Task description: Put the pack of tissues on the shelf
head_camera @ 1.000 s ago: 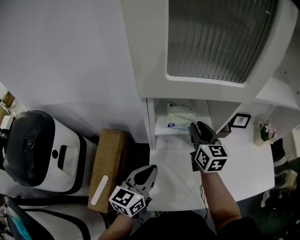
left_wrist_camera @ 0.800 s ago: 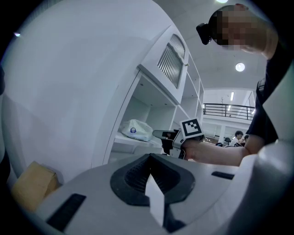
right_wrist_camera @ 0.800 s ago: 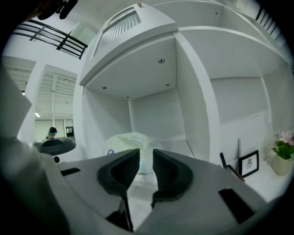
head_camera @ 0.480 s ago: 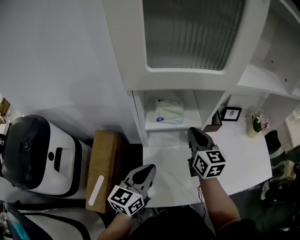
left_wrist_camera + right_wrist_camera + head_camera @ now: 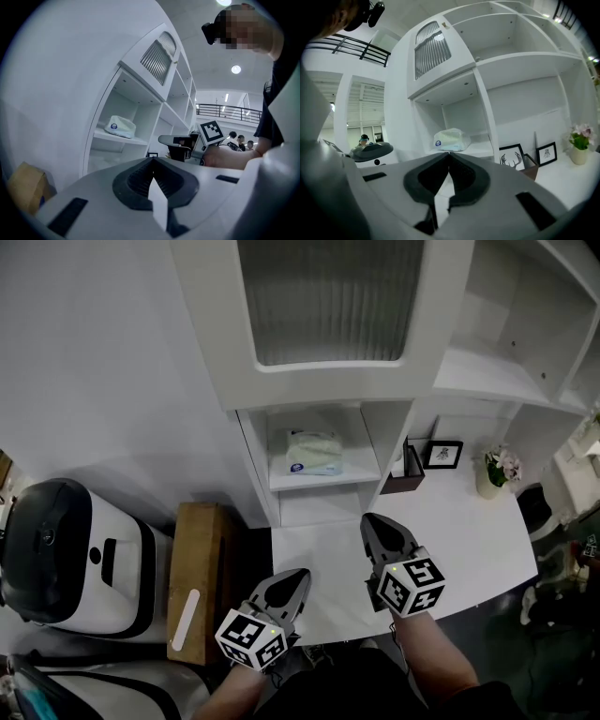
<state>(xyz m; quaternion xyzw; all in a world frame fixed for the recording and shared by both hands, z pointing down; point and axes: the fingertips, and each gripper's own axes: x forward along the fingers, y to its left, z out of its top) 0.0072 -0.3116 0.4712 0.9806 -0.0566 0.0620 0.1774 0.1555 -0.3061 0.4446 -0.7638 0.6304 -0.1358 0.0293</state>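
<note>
Shut tight, both pairs: my left gripper (image 5: 298, 576) and my right gripper (image 5: 371, 523) have their jaws pressed together with nothing between them, low over the white desk (image 5: 469, 532). The pack of tissues (image 5: 313, 452) lies on the shelf (image 5: 352, 474) inside the narrow cubby, well apart from either of my tips. It carries a round blue label at its front corner, but the print is too small to read. A second ago my right jaws were up at the cubby's mouth, just beside the pack — now they have drawn back over the desk, and the pack has stayed where it lay. My left gripper has barely shifted.
</note>
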